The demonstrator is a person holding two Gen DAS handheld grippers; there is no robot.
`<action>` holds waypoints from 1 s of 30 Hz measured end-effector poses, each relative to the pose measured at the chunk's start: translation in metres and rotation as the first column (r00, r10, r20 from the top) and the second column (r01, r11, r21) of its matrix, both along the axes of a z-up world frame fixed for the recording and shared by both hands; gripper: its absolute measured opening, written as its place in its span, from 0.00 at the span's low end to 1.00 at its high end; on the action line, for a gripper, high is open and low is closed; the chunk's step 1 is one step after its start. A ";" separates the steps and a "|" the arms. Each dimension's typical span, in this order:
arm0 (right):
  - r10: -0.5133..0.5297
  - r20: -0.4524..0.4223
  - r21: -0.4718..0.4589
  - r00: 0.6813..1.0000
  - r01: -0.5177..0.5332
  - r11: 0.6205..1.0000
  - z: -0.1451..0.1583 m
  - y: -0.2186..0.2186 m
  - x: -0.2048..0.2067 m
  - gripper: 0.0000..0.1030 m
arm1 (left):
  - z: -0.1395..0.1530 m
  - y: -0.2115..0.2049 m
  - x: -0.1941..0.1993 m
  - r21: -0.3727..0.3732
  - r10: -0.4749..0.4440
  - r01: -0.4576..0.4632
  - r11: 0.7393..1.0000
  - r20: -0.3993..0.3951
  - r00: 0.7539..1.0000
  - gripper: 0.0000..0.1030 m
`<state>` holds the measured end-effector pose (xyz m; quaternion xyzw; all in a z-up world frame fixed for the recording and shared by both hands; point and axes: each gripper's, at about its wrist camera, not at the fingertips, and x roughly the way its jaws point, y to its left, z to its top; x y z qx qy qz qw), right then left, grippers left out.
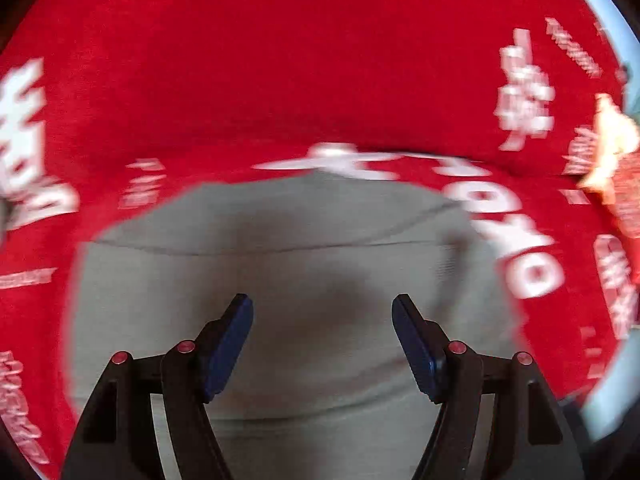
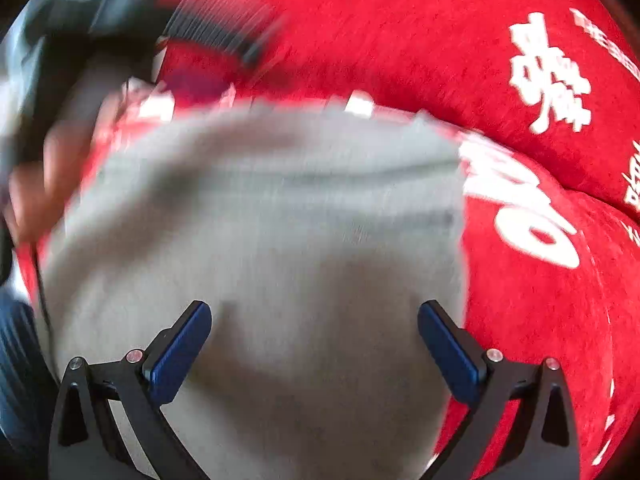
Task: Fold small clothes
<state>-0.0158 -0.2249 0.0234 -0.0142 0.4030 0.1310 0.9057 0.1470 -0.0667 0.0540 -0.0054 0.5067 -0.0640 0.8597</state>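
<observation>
A small grey garment (image 1: 280,280) lies flat on a red cloth with white lettering (image 1: 280,60). It also shows in the right wrist view (image 2: 260,220), blurred by motion. My left gripper (image 1: 322,308) is open just above the garment's middle, nothing between its blue pads. My right gripper (image 2: 314,316) is open and wide above the garment, near its right edge, also empty. A seam line crosses the garment's far part in the left wrist view.
The red cloth (image 2: 400,40) covers the whole surface, with a fold or ridge behind the garment. A person's hand (image 2: 36,192) and dark objects (image 2: 60,60) are at the far left in the right wrist view. A pale blue edge (image 1: 616,396) shows at the right.
</observation>
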 end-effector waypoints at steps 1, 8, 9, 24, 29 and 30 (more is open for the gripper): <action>-0.048 0.036 0.013 0.998 0.048 0.999 0.013 -0.001 0.009 1.00 | -0.007 0.021 0.000 0.021 0.061 -0.060 0.998 -0.009 0.998 0.71; -0.043 -0.049 -0.043 0.998 0.041 0.998 0.034 0.063 0.124 1.00 | -0.046 0.094 -0.003 -0.065 0.230 -0.235 0.970 -0.084 0.970 0.71; -0.030 -0.089 -0.060 0.996 0.024 0.998 0.027 0.071 0.139 1.00 | -0.047 0.094 -0.004 -0.066 0.221 -0.226 0.972 -0.072 0.973 0.71; -0.157 -0.177 -0.049 0.972 0.150 0.987 0.010 0.004 0.052 1.00 | -0.020 0.084 -0.054 -0.003 0.076 -0.075 0.997 0.062 0.995 0.71; -0.100 -0.169 0.006 0.980 0.102 0.995 0.012 0.047 0.052 1.00 | -0.032 0.072 -0.062 0.026 0.098 -0.099 0.995 0.007 0.995 0.71; -0.085 -0.190 -0.012 0.978 0.085 0.996 0.003 0.056 0.049 1.00 | -0.036 0.071 -0.069 0.040 0.094 -0.094 0.995 0.002 0.996 0.71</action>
